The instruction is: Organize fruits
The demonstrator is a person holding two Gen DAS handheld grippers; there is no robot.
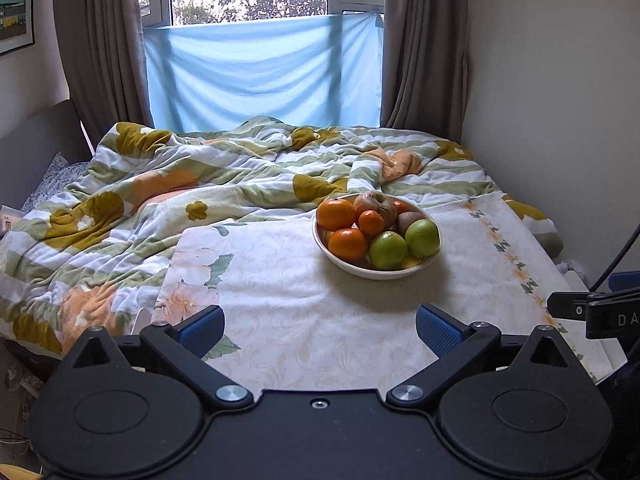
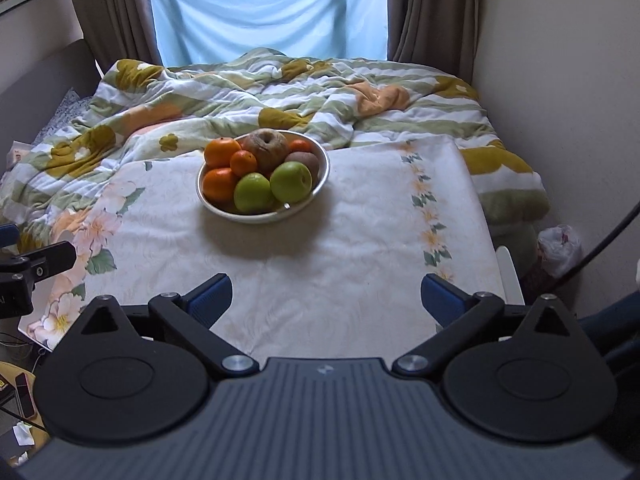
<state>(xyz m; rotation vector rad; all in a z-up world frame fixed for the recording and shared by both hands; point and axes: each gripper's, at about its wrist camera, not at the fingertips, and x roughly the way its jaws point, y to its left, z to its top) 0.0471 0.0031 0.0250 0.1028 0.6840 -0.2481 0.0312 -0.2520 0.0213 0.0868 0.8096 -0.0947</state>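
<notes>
A white bowl [image 1: 348, 264] of fruit stands on a cloth-covered table [image 1: 280, 300]. It holds oranges [image 1: 335, 213], two green apples [image 1: 388, 251], a wrinkled brown apple [image 1: 378, 205] and a kiwi [image 1: 408, 219]. My left gripper [image 1: 320, 328] is open and empty, well short of the bowl and to its left. In the right wrist view the bowl [image 2: 256, 216] sits ahead and to the left, with the green apples [image 2: 291, 182] at the front. My right gripper [image 2: 326, 298] is open and empty, short of the bowl.
A rumpled floral quilt [image 1: 160, 184] covers the bed behind the table. Walls close in on the right. A plastic bag [image 2: 560, 248] lies on the floor at the right of the table. The other gripper's body shows at each view's edge [image 1: 592, 312].
</notes>
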